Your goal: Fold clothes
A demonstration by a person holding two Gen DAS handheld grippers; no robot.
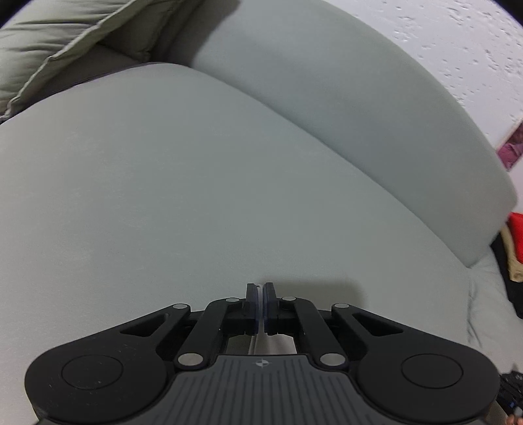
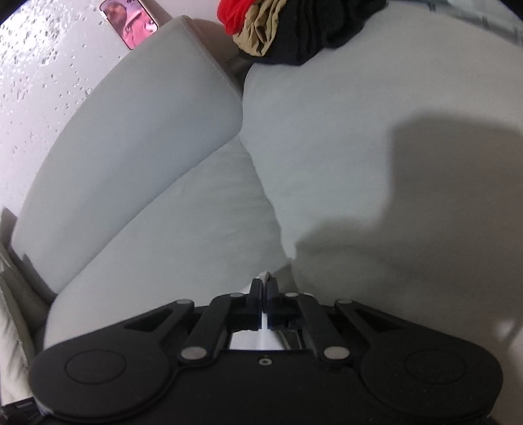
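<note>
In the left wrist view, a quilted olive blanket (image 1: 65, 42) fills the upper left, a pale grey sofa seat (image 1: 163, 183) the middle, a speckled white wall (image 1: 457, 49) the upper right. The left gripper (image 1: 260, 305) pinches thin pale fabric (image 1: 260, 314). The right gripper (image 2: 264, 305) clamps white cloth (image 2: 263, 278); piled clothes (image 2: 294, 29) lie top centre.

Left tongs (image 1: 260, 287) — black linkage arms, silver rivets, ribbed grey base; right tongs (image 2: 264, 284) — all black.
</note>
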